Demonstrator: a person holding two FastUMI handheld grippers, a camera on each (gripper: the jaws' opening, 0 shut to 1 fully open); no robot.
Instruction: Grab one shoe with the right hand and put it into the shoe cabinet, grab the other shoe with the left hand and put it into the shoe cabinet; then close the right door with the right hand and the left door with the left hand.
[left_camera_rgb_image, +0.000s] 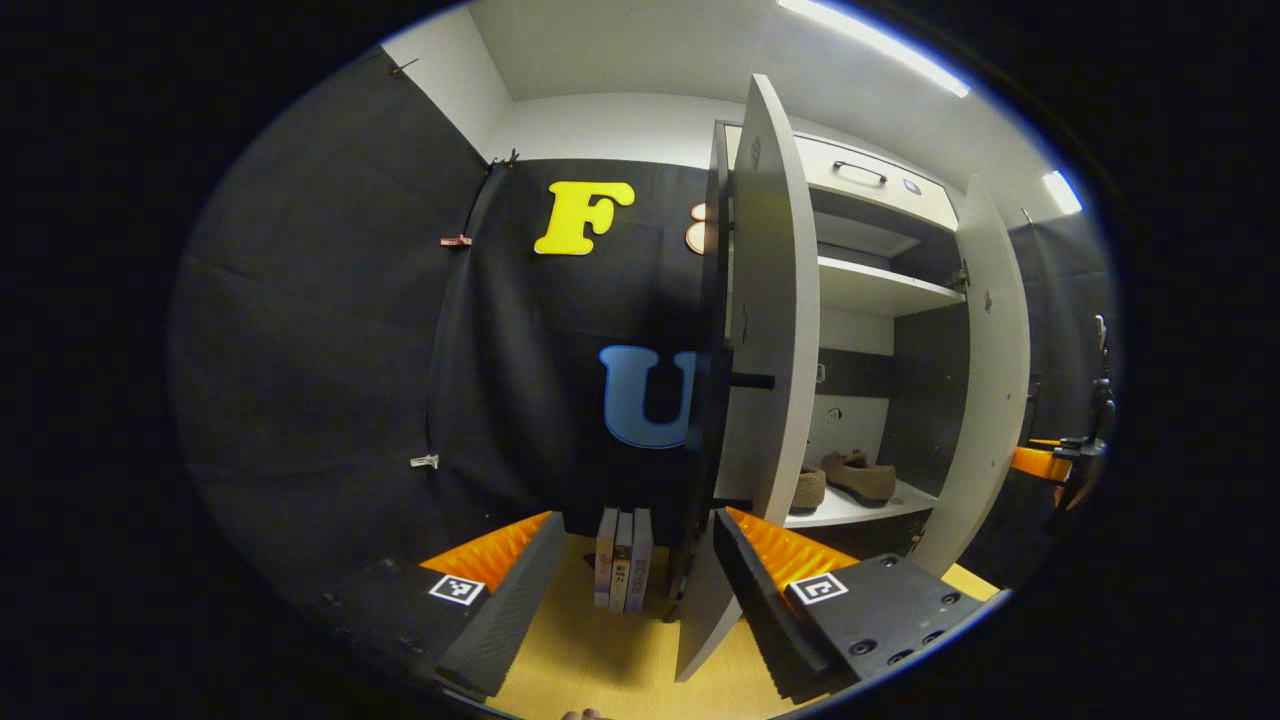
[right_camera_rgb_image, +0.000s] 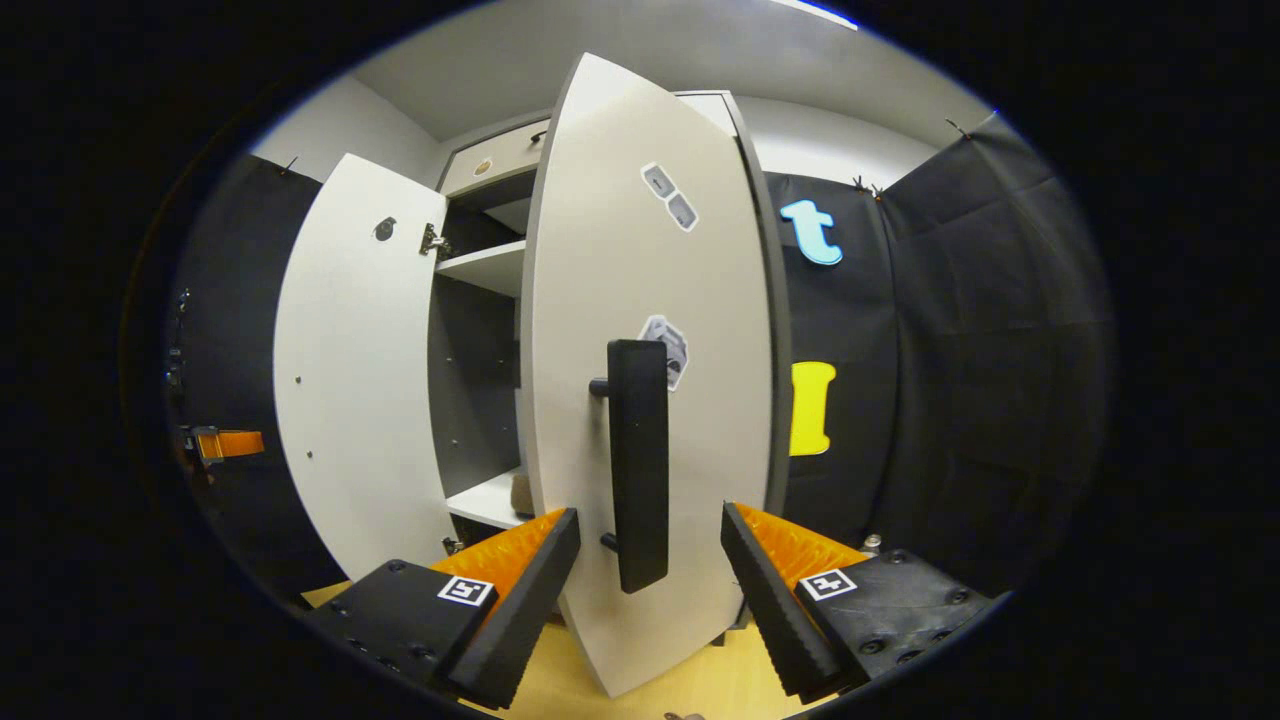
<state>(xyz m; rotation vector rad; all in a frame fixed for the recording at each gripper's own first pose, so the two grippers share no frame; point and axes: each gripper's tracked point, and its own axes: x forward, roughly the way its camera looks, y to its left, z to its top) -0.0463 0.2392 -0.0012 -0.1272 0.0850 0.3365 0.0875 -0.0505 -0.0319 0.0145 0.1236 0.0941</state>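
**Shoes shelved, both doors left to swing shut**

Both shoes already sit side by side on the low shelf inside the shoe cabinet, so the placing part looks done and the door closing remains.

The right gripper is spread wide, holding nothing. The right door stands directly ahead of it, partly swung out, with its dark vertical bar handle lined up in the gap between the two fingers. Whether either finger touches the door I cannot tell. Further left in the right gripper view, the left door hangs wide open, and beyond it the other gripper shows small at the far left edge.

The left gripper is likewise released and empty. It faces the left door nearly edge-on, the door's edge just beside its right finger. A few books stand on the wooden floor between its fingers, against the cloth wall.

The doors are flat, stiff panels on hinges; they should swing lightly and need no clamping. My judgement is that a push on the outer face, near the handle and away from the hinge, gives the most leverage. The smooth face could let a finger slide, so the bar handle is the surer place to press or hook. A hard shove may make a door bounce back off the frame.
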